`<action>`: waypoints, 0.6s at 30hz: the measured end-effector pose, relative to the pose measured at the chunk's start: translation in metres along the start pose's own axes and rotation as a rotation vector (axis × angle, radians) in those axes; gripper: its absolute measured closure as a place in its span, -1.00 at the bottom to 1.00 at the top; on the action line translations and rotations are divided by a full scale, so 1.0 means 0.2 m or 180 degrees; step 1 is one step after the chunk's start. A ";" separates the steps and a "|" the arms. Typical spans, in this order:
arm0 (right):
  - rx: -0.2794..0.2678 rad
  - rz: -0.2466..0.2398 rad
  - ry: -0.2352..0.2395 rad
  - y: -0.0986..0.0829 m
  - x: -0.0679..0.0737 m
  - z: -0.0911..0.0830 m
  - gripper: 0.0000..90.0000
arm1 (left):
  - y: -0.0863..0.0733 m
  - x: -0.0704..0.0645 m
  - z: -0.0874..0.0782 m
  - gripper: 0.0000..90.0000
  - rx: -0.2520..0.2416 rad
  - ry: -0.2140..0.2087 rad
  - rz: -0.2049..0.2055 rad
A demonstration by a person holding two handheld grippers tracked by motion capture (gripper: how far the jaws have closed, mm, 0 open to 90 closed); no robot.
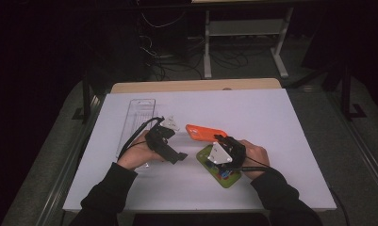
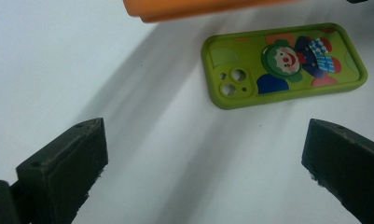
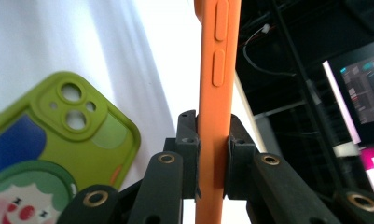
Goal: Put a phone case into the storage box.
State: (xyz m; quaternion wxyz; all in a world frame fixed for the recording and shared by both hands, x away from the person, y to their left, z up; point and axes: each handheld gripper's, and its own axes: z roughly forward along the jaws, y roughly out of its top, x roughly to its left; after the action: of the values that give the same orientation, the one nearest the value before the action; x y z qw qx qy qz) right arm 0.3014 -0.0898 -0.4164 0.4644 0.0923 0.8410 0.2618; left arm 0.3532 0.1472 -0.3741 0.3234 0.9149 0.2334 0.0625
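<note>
So far: one case is picked up, and nothing shows where it is meant to end up.
Right hand-held gripper (image 3: 211,161): jaws clamped on the orange phone case (image 3: 217,93), pinching it across its thin edge near one end (the side buttons run up and away from the jaws in the right gripper view).
Orange phone case, place: lifted off the white surface (image 1: 271,122), held near the middle of it in the high view (image 1: 203,133), just above and behind the green one.
Left hand-held gripper (image 2: 203,154): jaws wide apart, nothing between them, hovering over bare surface and pointed toward the green phone case (image 2: 283,64).
Green phone case: lying flat on the surface, back side up with its clown picture showing (camera cut-outs at one end), untouched by either gripper.
Clear plastic tray (image 1: 140,109): at the left of the surface, behind the left hand; whether it holds anything I cannot tell.
Done, by my reading: the grasp and lift of the orange case.
Left to do: carrying and setting it down, and likely handling the green case, for which the open left gripper looks ready.
</note>
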 end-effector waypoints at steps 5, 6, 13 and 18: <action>-0.0016 0.0461 0.0198 -0.01 -0.04 0.00 0.73 | 0.00 0.01 -0.01 -1.00 0.0065 0.0046 0.0081; -0.0011 0.0554 0.0240 -0.01 -0.05 0.00 0.73 | 0.00 0.01 -0.01 -1.00 0.0058 0.0054 0.0054; -0.0028 0.1127 0.0498 -0.03 -0.10 0.01 0.73 | 0.00 0.01 -0.01 -1.00 0.0017 0.0071 0.0004; -0.0068 0.1646 0.0731 -0.06 -0.15 0.01 0.73 | 0.00 0.02 -0.02 -1.00 -0.0025 0.0064 -0.0044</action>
State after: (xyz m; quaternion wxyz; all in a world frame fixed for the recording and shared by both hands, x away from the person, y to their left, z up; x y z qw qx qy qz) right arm 0.3207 -0.1101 -0.4017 0.2848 0.2686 0.8339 0.3892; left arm 0.3556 0.1506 -0.3717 0.3251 0.9113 0.2427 0.0703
